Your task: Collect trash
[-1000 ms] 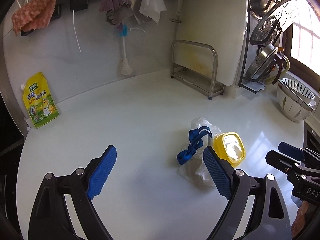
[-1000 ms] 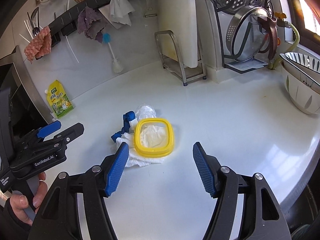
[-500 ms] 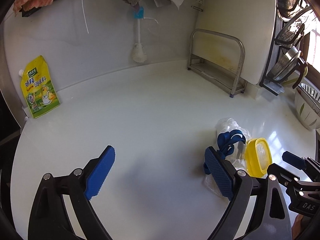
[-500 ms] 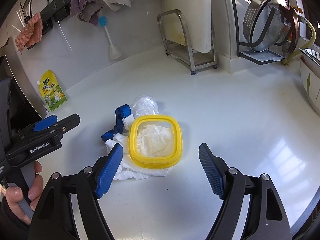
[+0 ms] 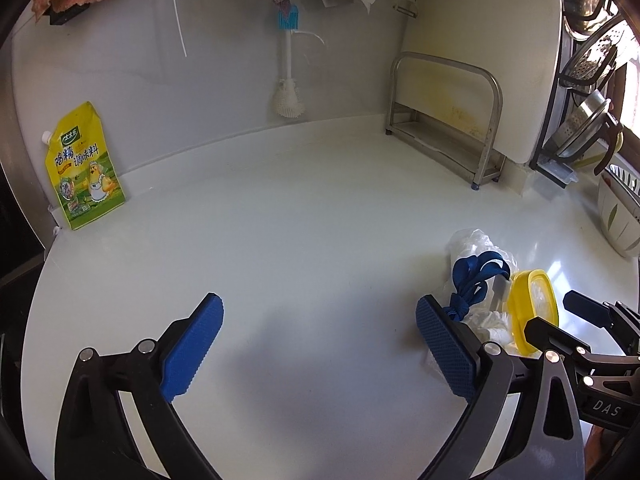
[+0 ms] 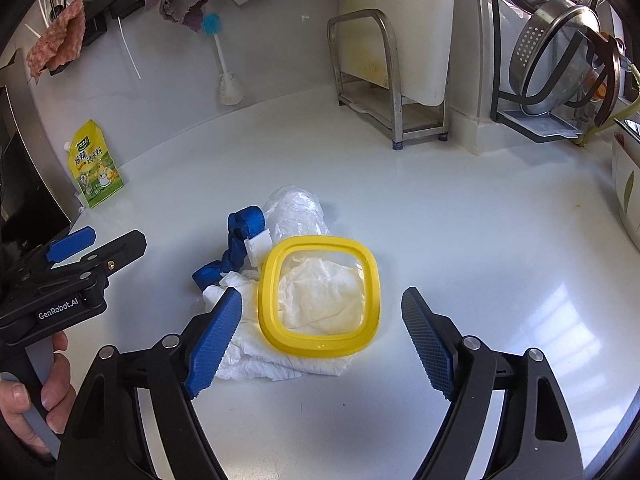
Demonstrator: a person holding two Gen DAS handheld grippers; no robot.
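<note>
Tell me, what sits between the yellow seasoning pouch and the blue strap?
Nothing: bare white counter runs from the seasoning pouch to the blue strap, clearest in the right wrist view.

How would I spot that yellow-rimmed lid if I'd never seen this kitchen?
On the white counter, in front of the metal rack, is a small heap of rubbish. The lid lies on the crumpled tissue, beside a blue strap: the only rounded-square yellow frame, with a clear middle.
</note>
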